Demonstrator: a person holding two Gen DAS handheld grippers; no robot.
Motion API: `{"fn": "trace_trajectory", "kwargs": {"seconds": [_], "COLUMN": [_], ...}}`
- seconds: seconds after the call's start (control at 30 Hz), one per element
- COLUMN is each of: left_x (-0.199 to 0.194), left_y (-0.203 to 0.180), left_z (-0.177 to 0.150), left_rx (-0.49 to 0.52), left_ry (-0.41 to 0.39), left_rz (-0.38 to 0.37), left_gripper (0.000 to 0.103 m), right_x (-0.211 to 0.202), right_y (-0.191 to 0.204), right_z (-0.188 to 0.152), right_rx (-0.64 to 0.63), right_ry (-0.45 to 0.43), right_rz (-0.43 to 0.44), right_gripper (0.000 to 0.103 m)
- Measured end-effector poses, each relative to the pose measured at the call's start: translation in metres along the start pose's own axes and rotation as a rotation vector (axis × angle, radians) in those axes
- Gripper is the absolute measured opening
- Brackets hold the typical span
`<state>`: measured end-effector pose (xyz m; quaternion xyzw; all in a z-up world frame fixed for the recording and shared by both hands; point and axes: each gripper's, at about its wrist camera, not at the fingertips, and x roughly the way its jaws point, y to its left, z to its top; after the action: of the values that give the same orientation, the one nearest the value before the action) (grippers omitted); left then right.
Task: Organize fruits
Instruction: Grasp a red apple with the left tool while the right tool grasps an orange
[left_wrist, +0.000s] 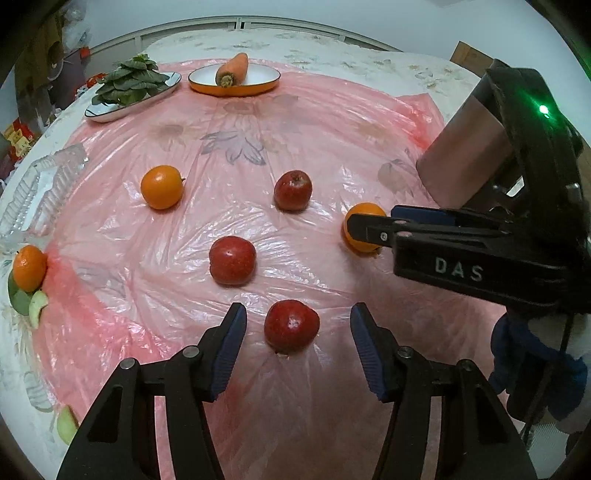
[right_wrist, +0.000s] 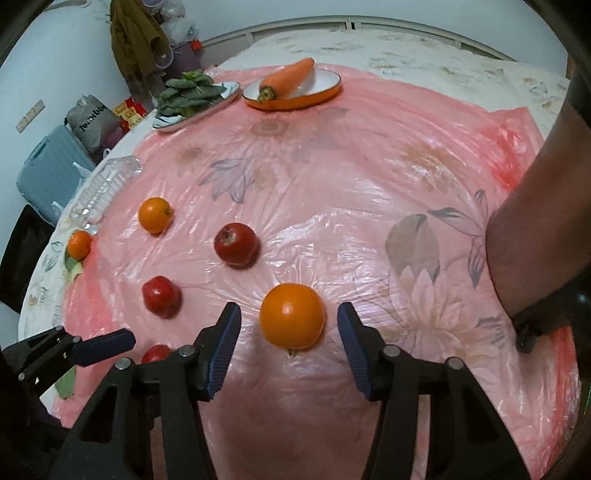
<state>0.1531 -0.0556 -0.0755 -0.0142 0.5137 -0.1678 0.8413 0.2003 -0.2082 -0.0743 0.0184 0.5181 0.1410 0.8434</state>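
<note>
From my remote station, the left gripper (left_wrist: 295, 332) has its jaws apart around the nearest red apple (left_wrist: 291, 326); its blue pads (left_wrist: 231, 350) stand clear of the fruit on both sides, so nothing is grasped. The right gripper (right_wrist: 290, 330) likewise straddles an orange (right_wrist: 291, 315) with visible gaps to each pad; released, not clamped. No earlier view is available to me.

Surroundings, left wrist view:
- A second red apple (left_wrist: 232, 260) lies just beyond the nearest one; a third (left_wrist: 293, 190) lies farther back.
- One orange (left_wrist: 161, 187) sits left of centre; another (left_wrist: 29, 267) rests at the left edge of the pink plastic sheet (left_wrist: 332, 122), beside green pieces I cannot identify.
- An orange-rimmed dish (left_wrist: 258, 83) holds a carrot (left_wrist: 232, 68); beside it a plate (left_wrist: 110, 112) carries leafy greens (left_wrist: 129, 81).
- A clear plastic tray (left_wrist: 37, 188) lies at the left, hard to read.

Obstructions: in the left view the right gripper's body covers much of its orange. In the right view a forearm (right_wrist: 535, 240) blocks the right edge, and the nearest apple is mostly hidden behind the gripper's finger. A blue suitcase (right_wrist: 48, 166) stands off the table.
</note>
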Motion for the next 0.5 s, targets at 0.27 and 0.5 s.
{"fn": "trace_trajectory", "kwargs": {"seconds": [0.27, 0.5], "left_x": [0.015, 0.021], "left_y": [0.006, 0.005], "left_z": [-0.002, -0.003], "left_rx": [0.004, 0.02], "left_ry": [0.038, 0.055], "left_rz": [0.012, 0.027], "left_gripper": [0.037, 0.03], "right_x": [0.017, 0.023], "right_y": [0.001, 0.0], "right_z": [0.001, 0.002], "right_rx": [-0.005, -0.008], "right_ry": [0.043, 0.052], "right_rz": [-0.01, -0.02], "right_gripper": [0.064, 0.061]}}
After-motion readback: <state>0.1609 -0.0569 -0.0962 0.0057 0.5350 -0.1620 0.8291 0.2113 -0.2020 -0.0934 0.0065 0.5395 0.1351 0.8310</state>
